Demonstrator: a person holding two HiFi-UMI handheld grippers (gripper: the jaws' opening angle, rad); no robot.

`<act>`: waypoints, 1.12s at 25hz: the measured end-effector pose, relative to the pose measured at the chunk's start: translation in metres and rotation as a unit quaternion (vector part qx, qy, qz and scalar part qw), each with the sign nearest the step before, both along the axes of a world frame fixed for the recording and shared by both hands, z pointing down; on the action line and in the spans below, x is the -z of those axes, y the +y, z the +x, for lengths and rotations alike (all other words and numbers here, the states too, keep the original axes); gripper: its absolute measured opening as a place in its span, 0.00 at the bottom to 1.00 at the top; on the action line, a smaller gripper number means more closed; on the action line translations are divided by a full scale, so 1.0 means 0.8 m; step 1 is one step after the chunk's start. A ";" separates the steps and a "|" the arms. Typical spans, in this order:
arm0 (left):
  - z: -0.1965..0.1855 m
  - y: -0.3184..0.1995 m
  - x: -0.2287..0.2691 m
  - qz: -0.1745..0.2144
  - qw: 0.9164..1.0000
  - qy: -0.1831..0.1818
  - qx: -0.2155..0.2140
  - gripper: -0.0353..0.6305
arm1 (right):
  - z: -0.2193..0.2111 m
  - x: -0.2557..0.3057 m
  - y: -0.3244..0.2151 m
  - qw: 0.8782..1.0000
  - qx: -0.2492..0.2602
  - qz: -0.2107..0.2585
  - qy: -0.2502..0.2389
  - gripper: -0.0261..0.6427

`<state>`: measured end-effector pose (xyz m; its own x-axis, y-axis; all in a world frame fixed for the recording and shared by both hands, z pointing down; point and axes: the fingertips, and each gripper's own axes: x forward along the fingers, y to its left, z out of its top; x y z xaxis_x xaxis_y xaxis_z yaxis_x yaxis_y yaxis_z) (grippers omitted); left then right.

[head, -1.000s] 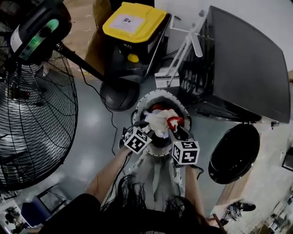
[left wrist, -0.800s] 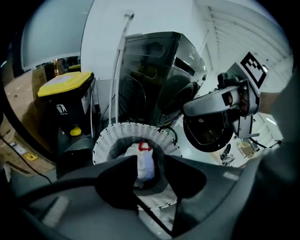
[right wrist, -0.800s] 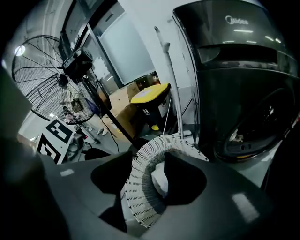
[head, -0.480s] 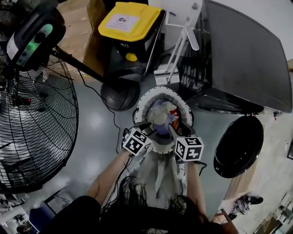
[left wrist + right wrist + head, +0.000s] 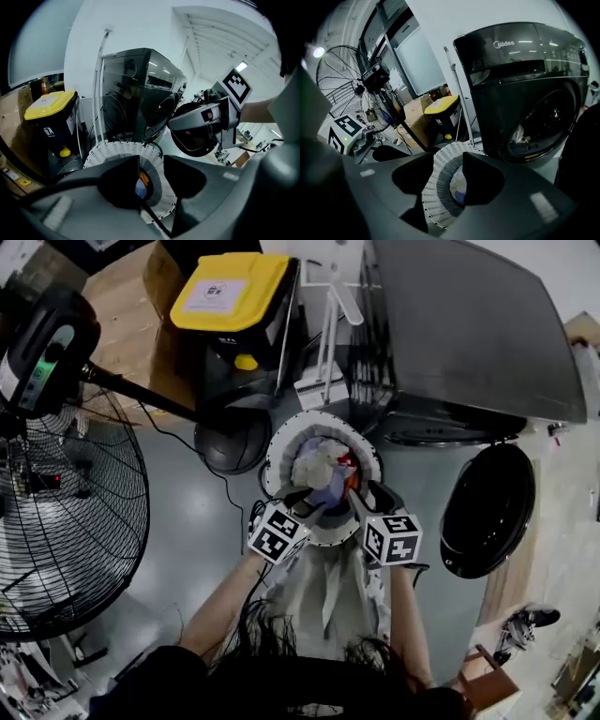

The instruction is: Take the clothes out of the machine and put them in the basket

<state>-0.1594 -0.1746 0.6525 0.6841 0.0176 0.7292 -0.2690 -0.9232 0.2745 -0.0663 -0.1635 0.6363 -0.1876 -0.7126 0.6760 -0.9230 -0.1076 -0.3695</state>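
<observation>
The white-and-red clothes bundle has sunk into the round white woven basket (just beside the dark grey washing machine); the left gripper and right gripper hover at its near rim, jaws apart and empty

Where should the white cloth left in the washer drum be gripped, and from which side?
Probably pinch the white cloth at its bunched fold nearest the drum opening, coming straight in from the front through the open door; the washer walls close off every other side.
</observation>
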 end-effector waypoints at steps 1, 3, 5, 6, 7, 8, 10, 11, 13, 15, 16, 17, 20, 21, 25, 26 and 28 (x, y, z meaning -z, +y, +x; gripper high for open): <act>0.004 0.004 0.003 0.000 1.000 0.002 -0.007 0.29 | 0.007 0.003 0.006 1.000 -0.008 0.001 0.001 0.36; 0.019 0.011 0.012 0.000 1.000 0.013 -0.019 0.29 | 0.024 0.010 0.019 1.000 -0.026 0.005 0.004 0.36; 0.037 0.019 0.020 0.003 0.999 0.025 -0.029 0.29 | 0.045 0.015 0.032 0.999 -0.046 0.009 0.007 0.35; 0.046 0.024 0.024 0.004 0.999 0.028 -0.035 0.29 | 0.056 0.017 0.039 0.998 -0.054 0.011 0.009 0.35; 0.055 0.029 0.027 0.006 0.999 0.031 -0.042 0.29 | 0.067 0.019 0.046 0.998 -0.062 0.013 0.012 0.35; 0.064 0.035 0.030 0.008 0.998 0.034 -0.049 0.29 | 0.078 0.020 0.053 0.997 -0.069 0.015 0.015 0.34; 0.082 0.048 0.036 0.012 0.997 0.038 -0.063 0.29 | 0.095 0.024 0.068 0.996 -0.080 0.019 0.020 0.34; 0.090 0.055 0.039 0.013 0.997 0.041 -0.069 0.29 | 0.103 0.026 0.076 0.996 -0.086 0.021 0.021 0.34; 0.107 0.069 0.046 0.014 0.996 0.047 -0.078 0.29 | 0.120 0.030 0.093 0.995 -0.097 0.026 0.022 0.33; 0.126 0.082 0.051 0.015 0.995 0.049 -0.085 0.28 | 0.140 0.031 0.108 0.994 -0.105 0.029 0.024 0.33; 0.135 0.089 0.051 0.014 0.995 0.048 -0.087 0.28 | 0.150 0.031 0.114 0.994 -0.107 0.029 0.025 0.33; 0.142 0.098 0.051 0.014 0.995 0.046 -0.087 0.28 | 0.157 0.031 0.121 0.993 -0.108 0.030 0.024 0.33; 0.156 0.128 0.054 0.013 0.995 0.040 -0.086 0.28 | 0.175 0.035 0.141 0.993 -0.109 0.038 0.018 0.33; 0.161 0.136 0.057 0.016 0.995 0.040 -0.086 0.28 | 0.181 0.037 0.145 0.993 -0.108 0.042 0.017 0.33; 0.182 0.162 0.068 0.023 0.997 0.041 -0.069 0.28 | 0.206 0.045 0.160 0.994 -0.095 0.057 0.012 0.33; 0.187 0.168 0.070 0.024 0.997 0.042 -0.063 0.28 | 0.212 0.046 0.164 0.994 -0.092 0.059 0.011 0.33; 0.198 0.175 0.074 0.028 0.997 0.042 -0.053 0.27 | 0.224 0.046 0.166 0.994 -0.083 0.064 0.009 0.32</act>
